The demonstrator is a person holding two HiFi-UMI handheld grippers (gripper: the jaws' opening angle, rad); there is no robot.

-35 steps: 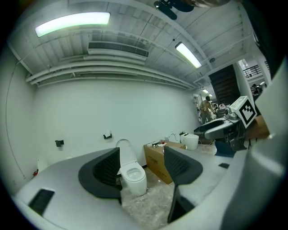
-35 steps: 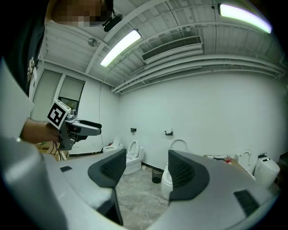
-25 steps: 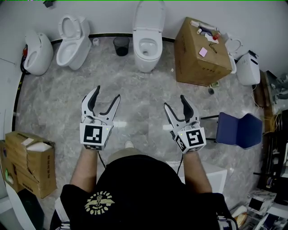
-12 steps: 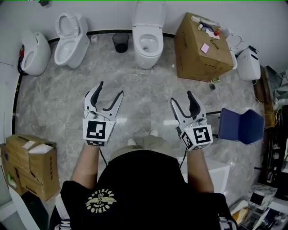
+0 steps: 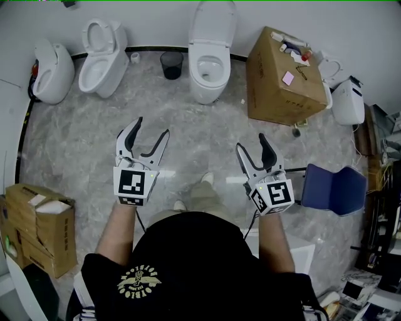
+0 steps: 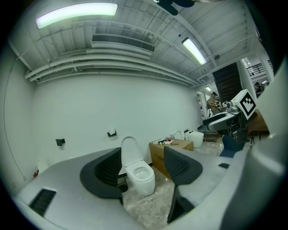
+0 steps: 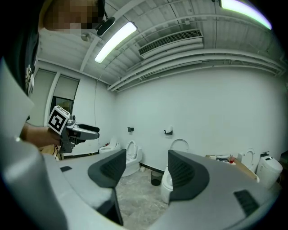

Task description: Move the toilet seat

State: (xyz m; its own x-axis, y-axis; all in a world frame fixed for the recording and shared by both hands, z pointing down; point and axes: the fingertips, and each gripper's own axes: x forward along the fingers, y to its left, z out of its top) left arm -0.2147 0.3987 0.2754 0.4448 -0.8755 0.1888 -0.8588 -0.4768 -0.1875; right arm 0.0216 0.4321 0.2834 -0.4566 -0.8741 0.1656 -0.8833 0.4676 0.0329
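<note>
White ceramic toilet [image 5: 208, 69] at the far wall, well ahead of both tools. Toilet seat [image 5: 218, 57] apparently flat on the bowl rim, lid [image 5: 212, 25] upright against the wall. Left tool [image 5: 151, 127] spread wide and empty, with the bowl framed in the gap in the left gripper view. Right tool [image 5: 251, 142] likewise spread and empty, pointed at the same wall.

Step in hand, by judgement: approach, no contact yet. For a clean move:
- Close in squarely on the front of the bowl.
- Take the seat ring at its front edge with one tool, pinching the ring alone and not the lid.
- Swing it slowly about the rear hinge to avoid a slam.

Floor [image 5: 81, 138] of grey veined marble tile, below a plain white wall [image 5: 144, 19]. Black waste bin [image 5: 171, 64] just left of the toilet, large cardboard box [image 5: 282, 78] to its right. Second toilet [image 5: 103, 50] farther left. Blue chair [image 5: 335, 182] near the right tool.
</note>
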